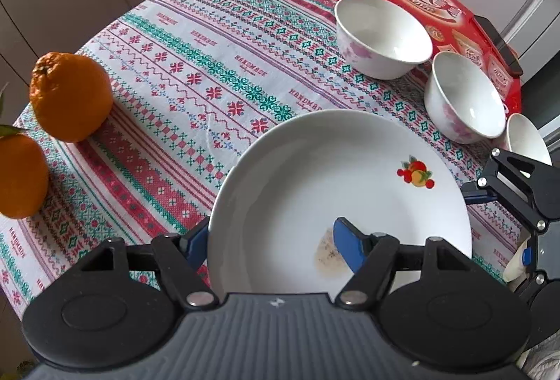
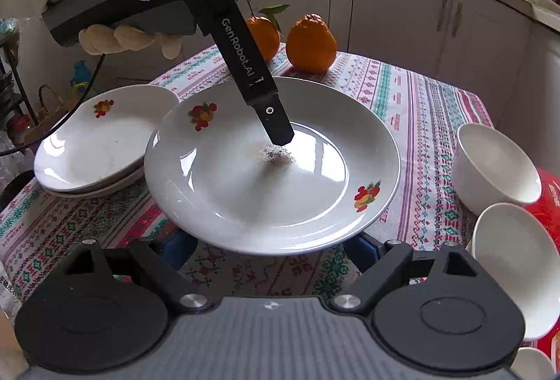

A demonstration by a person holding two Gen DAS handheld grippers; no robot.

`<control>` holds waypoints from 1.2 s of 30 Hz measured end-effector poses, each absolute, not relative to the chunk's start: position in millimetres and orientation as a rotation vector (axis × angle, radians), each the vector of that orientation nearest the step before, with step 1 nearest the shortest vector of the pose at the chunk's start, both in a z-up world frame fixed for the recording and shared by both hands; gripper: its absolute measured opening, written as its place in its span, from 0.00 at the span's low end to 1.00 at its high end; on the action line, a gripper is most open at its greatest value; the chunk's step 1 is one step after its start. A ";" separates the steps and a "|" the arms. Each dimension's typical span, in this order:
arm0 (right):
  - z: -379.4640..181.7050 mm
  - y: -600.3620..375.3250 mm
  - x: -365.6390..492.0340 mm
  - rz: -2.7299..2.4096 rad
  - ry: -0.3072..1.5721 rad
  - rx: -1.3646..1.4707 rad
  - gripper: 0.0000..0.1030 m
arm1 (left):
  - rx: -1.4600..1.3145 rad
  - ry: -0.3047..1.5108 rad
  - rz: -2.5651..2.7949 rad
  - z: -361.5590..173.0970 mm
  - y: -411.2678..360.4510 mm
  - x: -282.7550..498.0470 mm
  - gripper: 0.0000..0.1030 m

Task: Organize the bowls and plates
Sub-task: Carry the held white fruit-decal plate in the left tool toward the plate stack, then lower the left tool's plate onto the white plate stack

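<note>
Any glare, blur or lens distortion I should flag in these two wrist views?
Left wrist: sharp, strong fisheye bending of the tablecloth stripes, dark vignette at the corners, soft highlights inside the bowls. Right wrist: sharp, window glare streaks across the held plate, cabinets curve at the frame edge.

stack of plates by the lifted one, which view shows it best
The right wrist view: the stack of plates sits fully visible left of the held plate. The left wrist view does not show it.

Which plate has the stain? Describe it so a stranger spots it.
On the patterned tablecloth, find the plate between the stacked plates and the white bowls. Only it carries a speckled smudge at its centre, under a finger of the left gripper.
</note>
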State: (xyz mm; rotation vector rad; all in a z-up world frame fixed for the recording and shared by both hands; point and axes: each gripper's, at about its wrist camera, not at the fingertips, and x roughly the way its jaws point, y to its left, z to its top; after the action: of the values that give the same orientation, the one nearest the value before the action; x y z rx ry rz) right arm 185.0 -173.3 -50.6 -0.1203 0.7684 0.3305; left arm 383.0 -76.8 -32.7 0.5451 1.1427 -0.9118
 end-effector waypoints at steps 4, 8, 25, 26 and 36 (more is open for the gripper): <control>-43.8 -169.6 182.0 0.345 0.756 -0.125 0.90 | 0.530 1.130 -0.898 -25.7 -68.2 377.3 0.70; -36.5 -163.7 178.7 0.361 0.742 -0.141 0.90 | 0.520 1.113 -0.883 -18.2 -58.1 370.5 0.70; -19.4 -116.2 165.4 0.475 0.701 -0.197 0.90 | 0.429 1.081 -0.772 -0.7 17.4 334.4 0.70; -19.3 -112.6 165.1 0.482 0.701 -0.201 0.90 | 0.423 1.080 -0.767 -0.8 22.1 332.6 0.70; -20.7 -81.0 169.5 0.532 0.713 -0.243 0.90 | 0.346 1.066 -0.731 -2.8 66.5 321.8 0.70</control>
State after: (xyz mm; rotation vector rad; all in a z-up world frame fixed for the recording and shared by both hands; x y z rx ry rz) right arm 169.5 -81.0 -20.7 -0.2430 0.7128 0.5318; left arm 321.8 66.5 -2.8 0.3464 1.0658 -0.7313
